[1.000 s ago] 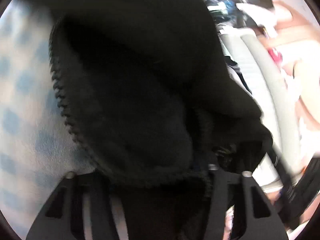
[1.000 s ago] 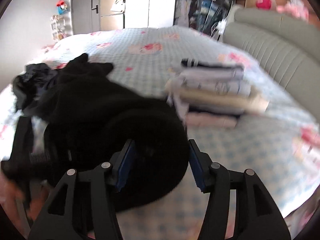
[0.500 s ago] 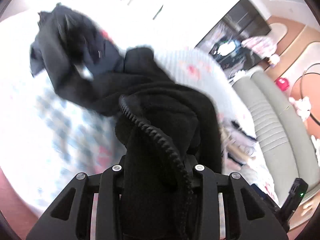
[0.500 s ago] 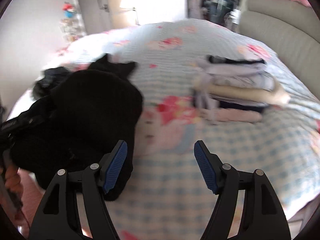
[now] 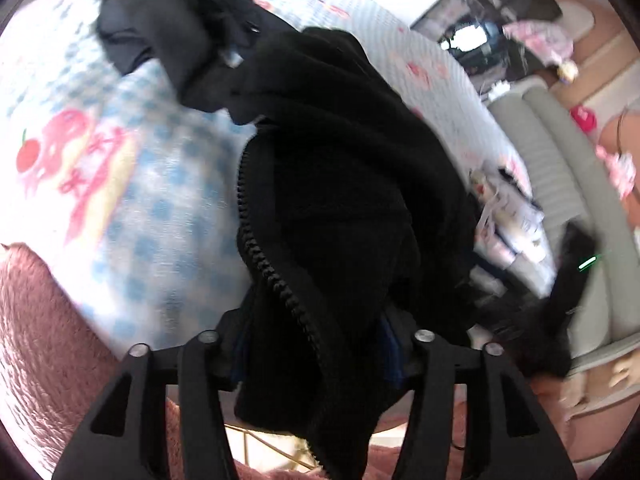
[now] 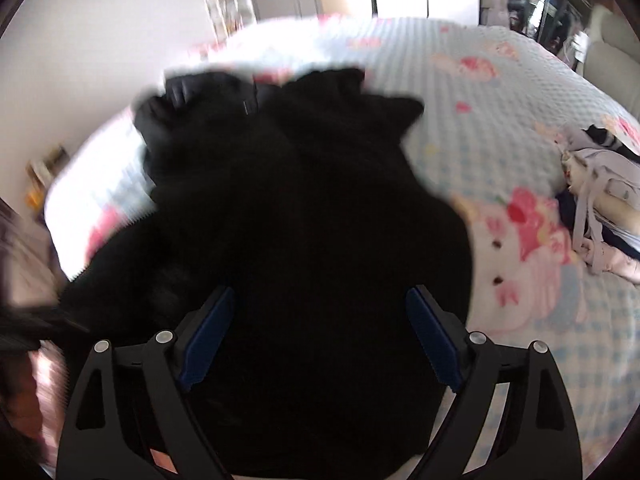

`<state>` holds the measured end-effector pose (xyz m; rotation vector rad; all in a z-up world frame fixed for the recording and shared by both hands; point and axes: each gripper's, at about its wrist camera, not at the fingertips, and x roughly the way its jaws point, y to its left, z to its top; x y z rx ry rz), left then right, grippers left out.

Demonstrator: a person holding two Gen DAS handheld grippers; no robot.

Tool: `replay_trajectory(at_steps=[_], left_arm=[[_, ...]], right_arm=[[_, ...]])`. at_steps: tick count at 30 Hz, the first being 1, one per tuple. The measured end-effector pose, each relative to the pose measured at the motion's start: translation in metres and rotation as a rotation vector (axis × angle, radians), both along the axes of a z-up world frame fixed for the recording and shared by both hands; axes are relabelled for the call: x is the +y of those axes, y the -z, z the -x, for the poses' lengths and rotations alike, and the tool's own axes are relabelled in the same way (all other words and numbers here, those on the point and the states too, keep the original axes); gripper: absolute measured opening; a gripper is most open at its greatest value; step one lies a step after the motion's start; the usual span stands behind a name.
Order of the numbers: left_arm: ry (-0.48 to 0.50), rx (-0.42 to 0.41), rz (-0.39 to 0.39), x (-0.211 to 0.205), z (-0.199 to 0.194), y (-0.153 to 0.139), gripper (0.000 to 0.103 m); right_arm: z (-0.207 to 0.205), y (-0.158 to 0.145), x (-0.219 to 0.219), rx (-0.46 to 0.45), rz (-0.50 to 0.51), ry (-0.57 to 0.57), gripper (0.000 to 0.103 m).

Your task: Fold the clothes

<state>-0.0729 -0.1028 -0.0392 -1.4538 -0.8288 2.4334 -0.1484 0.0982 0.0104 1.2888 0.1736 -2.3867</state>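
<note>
The left gripper [image 5: 316,340] has a thick fold of the black fleece jacket [image 5: 344,184] bunched between its fingers, zipper edge draped over them, and its jaws are opening; whether the pads press the cloth cannot be told. The right gripper [image 6: 320,336] hangs over the same jacket [image 6: 304,208] with jaws spread wide and opening, blue pads clear of the fabric. The jacket sprawls across the checked bedspread [image 6: 532,360], hiding much of it. To the right lies a stack of folded clothes [image 6: 600,200]; beyond it, a grey padded headboard [image 5: 580,184].
</note>
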Motion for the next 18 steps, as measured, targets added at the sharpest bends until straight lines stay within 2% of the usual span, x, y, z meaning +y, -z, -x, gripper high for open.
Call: replay_trajectory(at_steps=[1,3,4,5,6,7,9,10,11,12,13,16,18], left_arm=[[-0.016,0.015,-0.027,-0.008,-0.002,-0.001,0.057],[-0.132,0.100,-0.030,-0.021,-0.013,-0.015,0.057],[-0.158,0.137,-0.040,-0.024,-0.015,-0.021,0.057],[-0.140,0.144,-0.067,-0.025,-0.011,-0.021,0.066],[-0.083,0.118,-0.093,-0.022,-0.002,-0.016,0.078],[-0.018,0.085,-0.117,-0.017,0.007,-0.009,0.079],[0.030,0.020,-0.045,-0.006,0.019,0.004,0.078],[0.027,0.011,-0.009,-0.003,0.021,0.007,0.076],[0.016,0.009,0.025,-0.002,0.021,0.010,0.060],[0.008,0.016,0.025,-0.002,0.020,0.009,0.047],[0.000,0.025,0.014,-0.003,0.019,0.006,0.046],[0.036,0.119,0.043,0.004,0.016,-0.022,0.036],[0.060,0.207,0.045,0.005,0.013,-0.050,0.031]], right_arm=[[0.001,0.003,-0.004,-0.024,-0.013,-0.007,0.092],[0.002,0.010,-0.012,-0.073,-0.040,-0.022,0.093],[0.003,0.013,-0.016,-0.097,-0.054,-0.030,0.094],[0.004,0.016,-0.020,-0.121,-0.067,-0.037,0.095],[0.004,0.018,-0.024,-0.122,-0.080,-0.048,0.097],[0.002,0.019,-0.028,-0.108,-0.092,-0.060,0.099],[0.001,0.025,-0.031,-0.084,-0.118,-0.077,0.098],[0.001,0.028,-0.030,-0.085,-0.118,-0.075,0.086],[0.000,0.026,-0.026,-0.083,-0.104,-0.065,0.079],[-0.001,0.019,-0.021,-0.079,-0.080,-0.050,0.064],[-0.002,0.012,-0.015,-0.076,-0.056,-0.035,0.049],[-0.003,-0.005,-0.002,-0.044,-0.022,-0.009,0.037],[0.000,-0.011,0.007,-0.007,-0.039,0.052,0.035]])
